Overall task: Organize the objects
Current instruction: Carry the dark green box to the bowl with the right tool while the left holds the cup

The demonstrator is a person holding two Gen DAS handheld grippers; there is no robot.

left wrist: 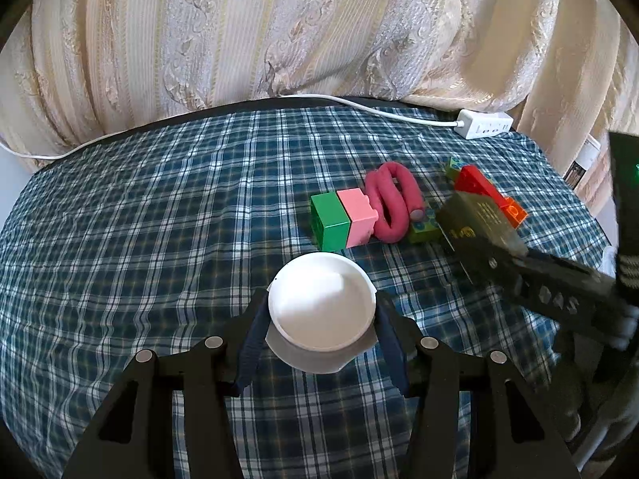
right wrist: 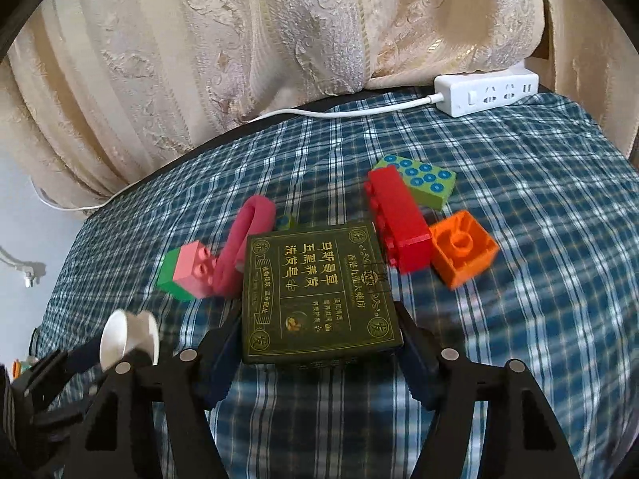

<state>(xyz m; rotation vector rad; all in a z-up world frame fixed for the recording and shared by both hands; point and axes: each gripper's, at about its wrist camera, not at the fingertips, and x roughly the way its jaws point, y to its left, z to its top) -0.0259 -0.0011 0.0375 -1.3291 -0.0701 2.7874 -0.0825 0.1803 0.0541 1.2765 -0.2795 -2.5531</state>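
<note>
Left wrist view: the left tongs squeeze a white bowl by its two sides, just above the checked counter. It looks light, hard and slippery, so hold it gently.

Right wrist view: the right tongs sit around a flat dark green box, pads at its near edges. It looks stiff and light; grip the sides.

A white power strip with its cord lies on the plaid cloth, seemingly touching the cream curtain.
</note>
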